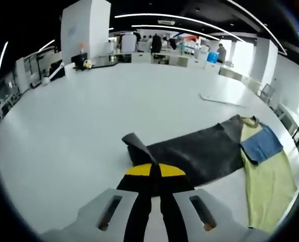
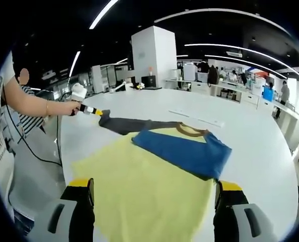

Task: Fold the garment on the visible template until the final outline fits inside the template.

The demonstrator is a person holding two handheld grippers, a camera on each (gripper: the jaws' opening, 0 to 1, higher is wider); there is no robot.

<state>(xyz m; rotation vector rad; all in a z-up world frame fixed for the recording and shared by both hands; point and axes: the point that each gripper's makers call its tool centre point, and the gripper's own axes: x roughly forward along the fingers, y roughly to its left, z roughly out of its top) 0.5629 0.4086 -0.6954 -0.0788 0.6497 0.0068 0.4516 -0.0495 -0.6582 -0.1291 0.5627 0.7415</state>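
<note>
I am partway through a fold: my left gripper [image 1: 155, 177] has its jaws pinched together on the end of the dark grey sleeve [image 1: 136, 143] of the T-shirt [image 2: 154, 186], and in the right gripper view that same gripper [image 2: 94, 111] holds the sleeve stretched out to the side, lifted a little off the white table [image 1: 78, 126]. My right gripper [image 2: 154, 201] hangs with its jaws wide apart over the yellow body of the shirt, gripping nothing. I judge the next move is to carry the grey sleeve inward across the yellow body, laying it flat without dragging the rest askew. The T-shirt lies spread on the table, yellow in the body, with 1 blue sleeve [image 2: 182, 151] already folded over the chest and a brown collar [image 2: 192, 130] beyond it. I cannot make out a template outline.
</note>
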